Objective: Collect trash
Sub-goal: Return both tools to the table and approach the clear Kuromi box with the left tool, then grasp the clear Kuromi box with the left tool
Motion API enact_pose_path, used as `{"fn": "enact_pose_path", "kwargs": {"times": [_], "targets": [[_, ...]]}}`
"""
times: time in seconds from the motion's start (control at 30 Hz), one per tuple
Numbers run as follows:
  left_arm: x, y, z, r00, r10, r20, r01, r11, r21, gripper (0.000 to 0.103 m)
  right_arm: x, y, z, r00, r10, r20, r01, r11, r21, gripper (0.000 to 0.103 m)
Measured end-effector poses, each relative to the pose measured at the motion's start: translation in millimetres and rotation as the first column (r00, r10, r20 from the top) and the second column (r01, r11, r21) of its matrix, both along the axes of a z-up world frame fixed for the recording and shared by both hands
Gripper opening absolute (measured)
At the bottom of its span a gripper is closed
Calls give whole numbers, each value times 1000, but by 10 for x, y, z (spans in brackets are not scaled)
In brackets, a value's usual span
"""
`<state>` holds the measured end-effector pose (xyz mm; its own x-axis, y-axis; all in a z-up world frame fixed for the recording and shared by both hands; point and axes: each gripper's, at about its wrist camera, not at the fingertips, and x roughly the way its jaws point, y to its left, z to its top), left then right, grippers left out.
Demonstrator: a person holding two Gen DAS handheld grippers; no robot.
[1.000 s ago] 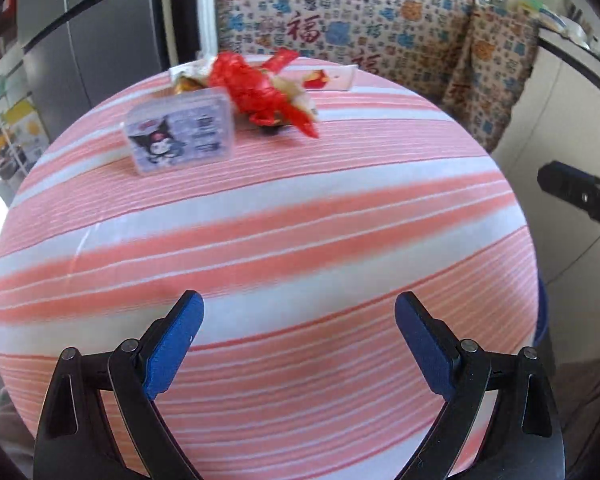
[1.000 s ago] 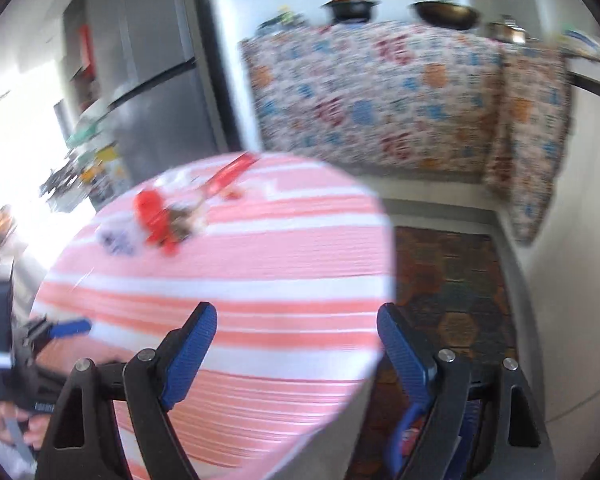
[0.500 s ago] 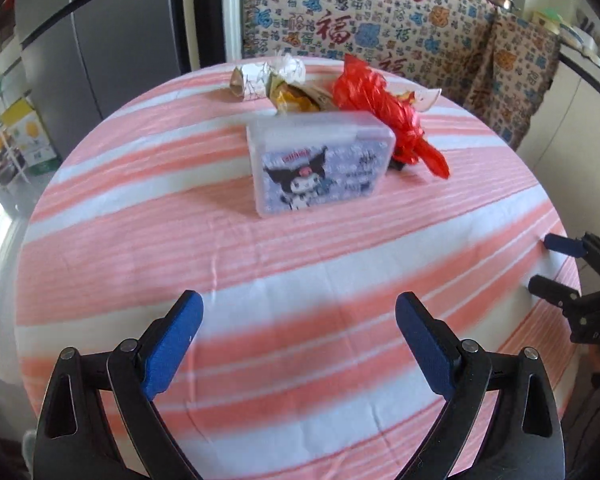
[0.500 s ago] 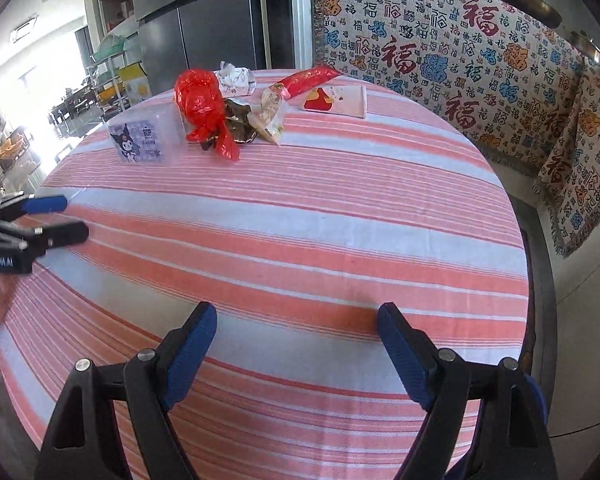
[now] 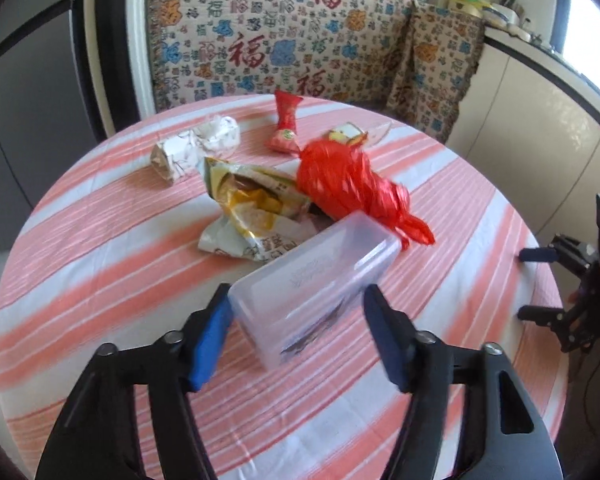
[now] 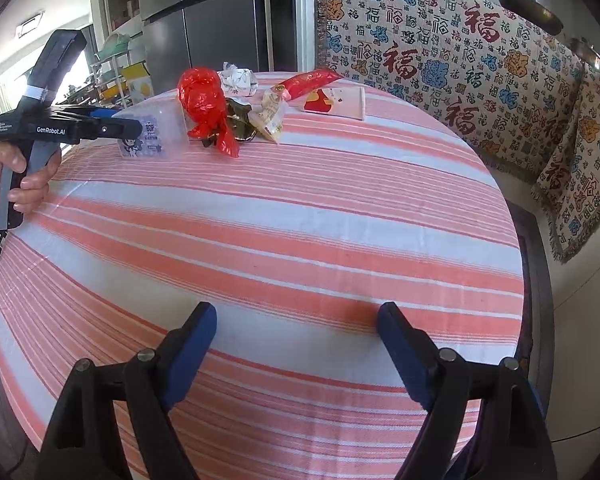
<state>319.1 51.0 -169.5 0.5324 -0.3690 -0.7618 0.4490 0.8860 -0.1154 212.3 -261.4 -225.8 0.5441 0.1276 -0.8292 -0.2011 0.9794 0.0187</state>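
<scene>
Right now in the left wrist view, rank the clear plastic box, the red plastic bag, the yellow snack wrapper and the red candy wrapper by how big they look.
1. Clear plastic box, though it sits nearest the camera, which inflates it.
2. and 3. Red plastic bag and yellow snack wrapper look about alike; I won't rank them.
4. Red candy wrapper, smallest and farthest.

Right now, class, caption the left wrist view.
Open left gripper straddles a clear plastic box beside a red bag and wrappers on a striped table.

Left claw (image 5: 298, 334) now astride box (image 5: 316, 280)
</scene>
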Motion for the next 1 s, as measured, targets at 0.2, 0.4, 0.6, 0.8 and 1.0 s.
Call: {"fn": "enact_pose_path", "kwargs": {"times": [0.2,0.4,0.6,0.8,1.0], "targets": [[-197,18,-8,994,24,-107,-33,996,-82,41,37,-36,5,1000,-6,-7,6,1000,16,85],[-477,368,-40,938,146,-315,-249,914,-319,40,72,-106,22,999,-37,-23,38,997,70,85],[-471,744,-156,875,364,-318,-444,867,-228,65,68,-101,11,999,-40,-14,40,997,63,85],[-546,549,2,954,278,-114,-295,938,-181,101,43,-60,-2,999,-33,1,33,999,32,85],[-497,186,-63,987,158,-36,-160,984,-75,100,63,-19,-16,1000,-28,10,28,1000,7,87]]}}
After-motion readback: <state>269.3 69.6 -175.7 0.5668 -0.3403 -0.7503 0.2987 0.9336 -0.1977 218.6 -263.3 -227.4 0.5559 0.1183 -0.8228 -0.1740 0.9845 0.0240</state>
